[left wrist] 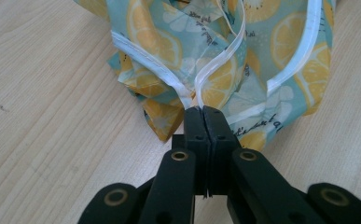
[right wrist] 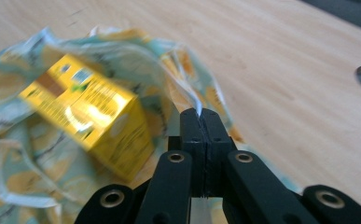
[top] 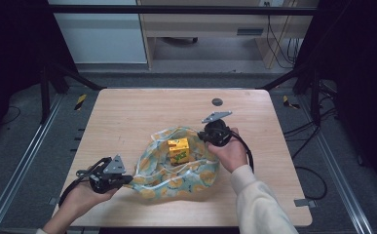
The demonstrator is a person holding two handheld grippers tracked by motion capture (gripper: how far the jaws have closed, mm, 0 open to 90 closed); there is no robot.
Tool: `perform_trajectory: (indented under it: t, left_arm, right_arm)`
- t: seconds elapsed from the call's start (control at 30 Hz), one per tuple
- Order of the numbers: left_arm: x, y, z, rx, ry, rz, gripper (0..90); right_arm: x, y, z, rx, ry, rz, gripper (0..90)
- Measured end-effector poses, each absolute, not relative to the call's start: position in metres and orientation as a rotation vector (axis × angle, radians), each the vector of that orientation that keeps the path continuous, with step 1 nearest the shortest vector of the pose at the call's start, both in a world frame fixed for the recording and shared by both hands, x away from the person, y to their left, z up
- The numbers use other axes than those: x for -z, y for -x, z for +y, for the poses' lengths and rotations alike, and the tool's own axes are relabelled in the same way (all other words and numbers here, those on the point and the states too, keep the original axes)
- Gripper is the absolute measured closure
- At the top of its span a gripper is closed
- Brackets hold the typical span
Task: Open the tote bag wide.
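On the wooden table (top: 127, 112), a lemon-print cloth bag (top: 176, 170), lying open with a yellow box (top: 179, 148) inside. Left gripper (top: 127, 179) jaws pinched on the bag's white-trimmed edge; right gripper (top: 203, 136) jaws clamped on the opposite rim.
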State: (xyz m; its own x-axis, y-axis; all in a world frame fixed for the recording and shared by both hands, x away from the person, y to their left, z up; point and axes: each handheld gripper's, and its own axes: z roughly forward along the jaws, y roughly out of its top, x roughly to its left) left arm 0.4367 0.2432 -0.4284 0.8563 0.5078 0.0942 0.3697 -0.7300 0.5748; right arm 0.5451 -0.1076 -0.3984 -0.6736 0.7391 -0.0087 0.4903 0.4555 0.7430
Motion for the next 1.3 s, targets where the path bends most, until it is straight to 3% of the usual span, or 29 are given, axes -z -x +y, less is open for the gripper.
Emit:
perform_trajectory:
  t: [0.17,0.5,0.73,0.93,1.07,1.23,1.3]
  left_arm:
    - [0.431,-0.443,0.242,-0.345,-2.478,0.649,89.3]
    - [0.436,-0.453,0.233,-0.316,-2.481,0.645,84.9]
    - [0.401,-0.437,0.217,-0.422,-2.392,0.573,61.1]
    - [0.404,-0.438,0.204,-0.392,-2.393,0.563,35.9]
    - [0.41,-0.432,0.199,-0.351,-2.386,0.542,25.8]
    - [0.424,-0.431,0.192,-0.311,-2.429,0.53,24.0]
    - [0.435,-0.432,0.189,-0.305,-2.45,0.546,39.2]
  right_arm:
    - [0.394,-0.564,-0.11,-1.042,-1.079,2.341,90.0]
    - [0.433,-0.593,-0.119,-0.974,-1.242,2.364,90.0]
    - [0.429,-0.591,-0.12,-1.007,-1.235,2.367,90.0]
    - [0.43,-0.59,-0.118,-1.015,-1.227,2.378,89.9]
    - [0.429,-0.589,-0.117,-1.023,-1.222,2.38,89.8]
    - [0.429,-0.59,-0.117,-1.021,-1.217,2.378,89.8]
    - [0.429,-0.591,-0.117,-1.018,-1.227,2.366,90.0]
